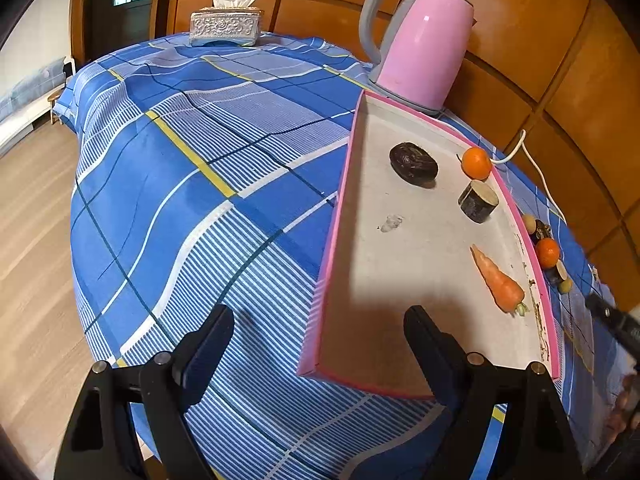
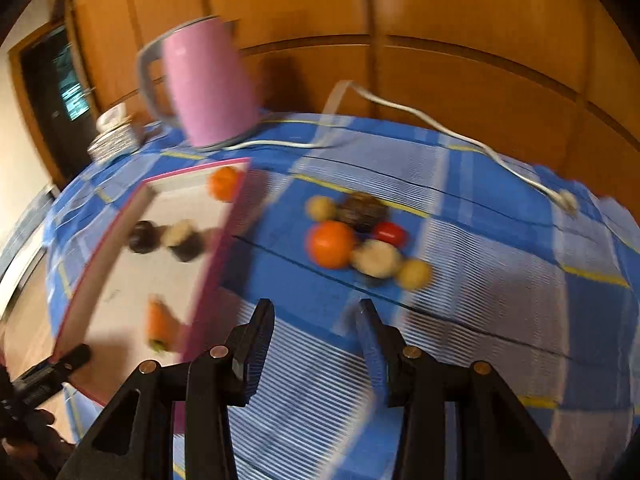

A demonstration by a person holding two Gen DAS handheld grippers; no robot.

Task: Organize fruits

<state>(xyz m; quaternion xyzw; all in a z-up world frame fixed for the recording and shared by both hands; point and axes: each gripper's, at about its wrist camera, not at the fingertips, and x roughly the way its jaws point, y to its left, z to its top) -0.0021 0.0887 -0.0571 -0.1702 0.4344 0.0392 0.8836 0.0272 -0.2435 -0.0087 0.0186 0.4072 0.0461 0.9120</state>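
Above blue checked cloth [image 1: 180,208], both grippers, left [image 1: 320,336] and right [image 2: 316,320], hover with fingers spread, empty.

Both tools are black plastic. The left gripper [image 1: 319,332] has two thick, wedge-shaped fingers with blue inner pads and round silver pins at the joints. The right gripper [image 2: 316,332] matches it: ribbed blue pads [image 2: 370,354], brass-toned pins, triangular cut-outs in the frame.

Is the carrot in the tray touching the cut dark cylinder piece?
Apart. The left wrist view shows bare tray floor between the carrot and the cut dark cylinder piece.
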